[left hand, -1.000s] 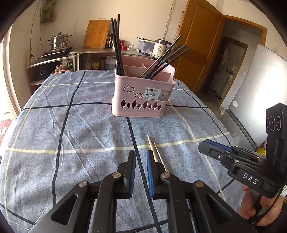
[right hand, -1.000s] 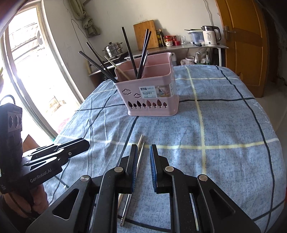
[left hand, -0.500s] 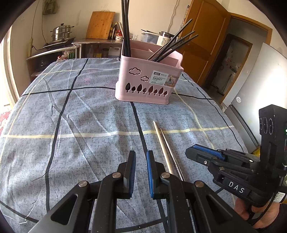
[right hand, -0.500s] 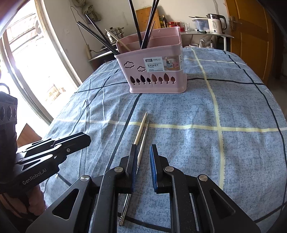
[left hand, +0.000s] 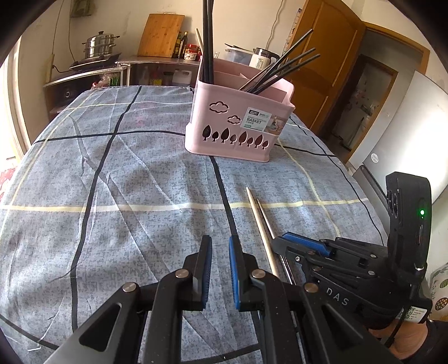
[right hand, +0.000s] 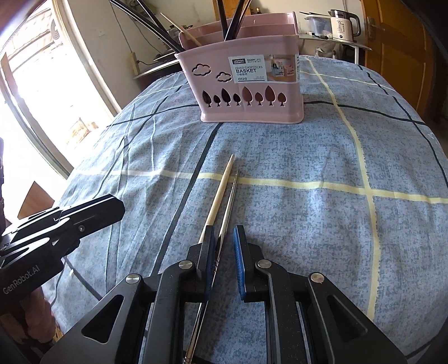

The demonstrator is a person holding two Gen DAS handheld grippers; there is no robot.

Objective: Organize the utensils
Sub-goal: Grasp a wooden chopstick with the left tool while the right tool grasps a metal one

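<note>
On cloth | wooden chopstick (right hand: 219, 189) pale, tapered | metal chopstick (right hand: 230, 196) thin, silver

Table covered by a blue mottled cloth with dark and pale yellow grid lines (left hand: 145, 179). Behind it, a steel counter (left hand: 156, 60) against a cream wall carries a stacked steel steamer pot (left hand: 100, 46), a leaning wooden cutting board (left hand: 161, 35) and a white electric kettle (right hand: 343, 21). Brown wooden door (left hand: 322, 56) stands rightward; strong daylight enters through a large arched window (right hand: 42, 92).

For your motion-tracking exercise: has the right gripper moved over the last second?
Yes. The right gripper has advanced toward the pink plastic utensil basket, which looms larger, and along the two loose chopsticks on the blue checked tablecloth.
</note>
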